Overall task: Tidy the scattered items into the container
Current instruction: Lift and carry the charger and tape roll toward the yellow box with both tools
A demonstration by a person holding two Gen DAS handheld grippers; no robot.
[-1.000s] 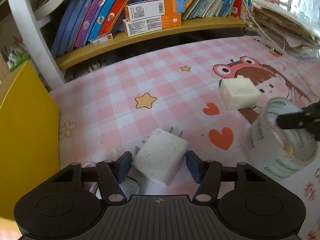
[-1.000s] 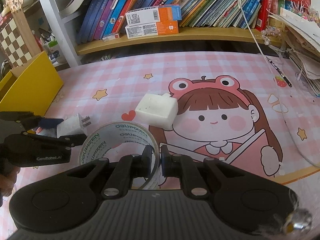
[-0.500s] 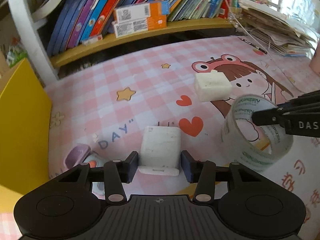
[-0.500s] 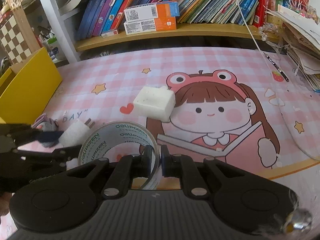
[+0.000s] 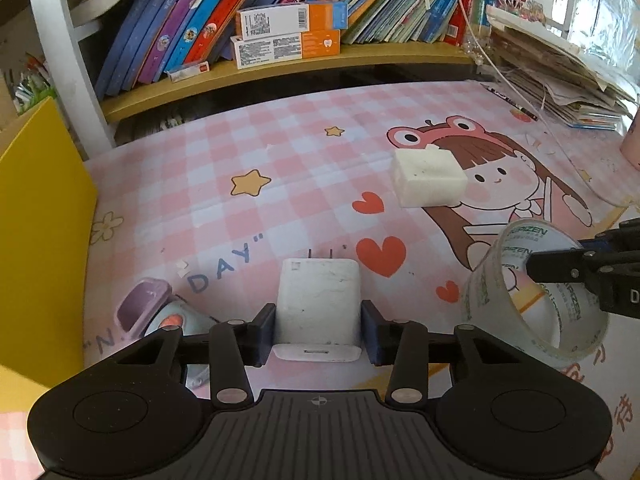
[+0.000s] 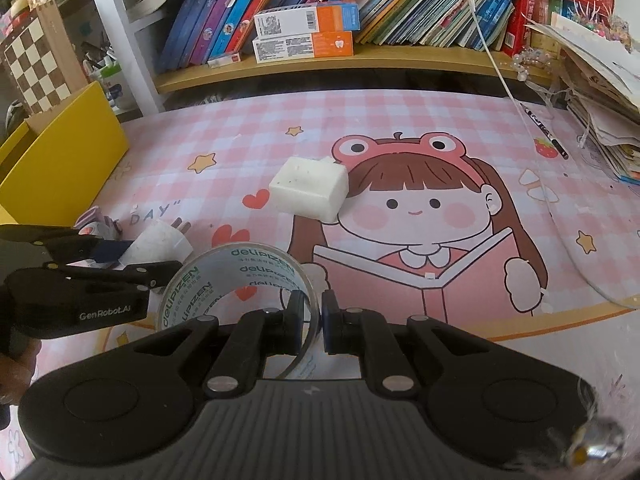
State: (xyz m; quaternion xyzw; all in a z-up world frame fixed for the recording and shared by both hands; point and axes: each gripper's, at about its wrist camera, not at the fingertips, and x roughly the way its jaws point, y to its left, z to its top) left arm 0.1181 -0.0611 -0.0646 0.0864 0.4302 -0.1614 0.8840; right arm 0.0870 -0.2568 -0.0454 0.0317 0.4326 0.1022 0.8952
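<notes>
My left gripper (image 5: 319,330) is shut on a white plug charger (image 5: 318,304), prongs pointing away, held above the pink mat; the charger also shows in the right wrist view (image 6: 158,246). My right gripper (image 6: 311,322) is shut on the wall of a clear tape roll (image 6: 224,280), also visible in the left wrist view (image 5: 516,300). A white sponge block (image 5: 428,180) lies on the mat by the cartoon girl; it also shows in the right wrist view (image 6: 308,188). The yellow container (image 5: 36,240) stands at the left, seen too in the right wrist view (image 6: 60,160).
A small purple and blue toy (image 5: 148,312) lies on the mat near the yellow box. A bookshelf (image 5: 280,68) with books and orange-white boxes runs along the back. A paper stack (image 5: 560,76) sits at the right. A white cable (image 6: 532,128) crosses the mat's right side.
Both grippers have risen and drawn back with their items. The charger has turned straight between the left fingers, and the mat and sponge look farther away.
</notes>
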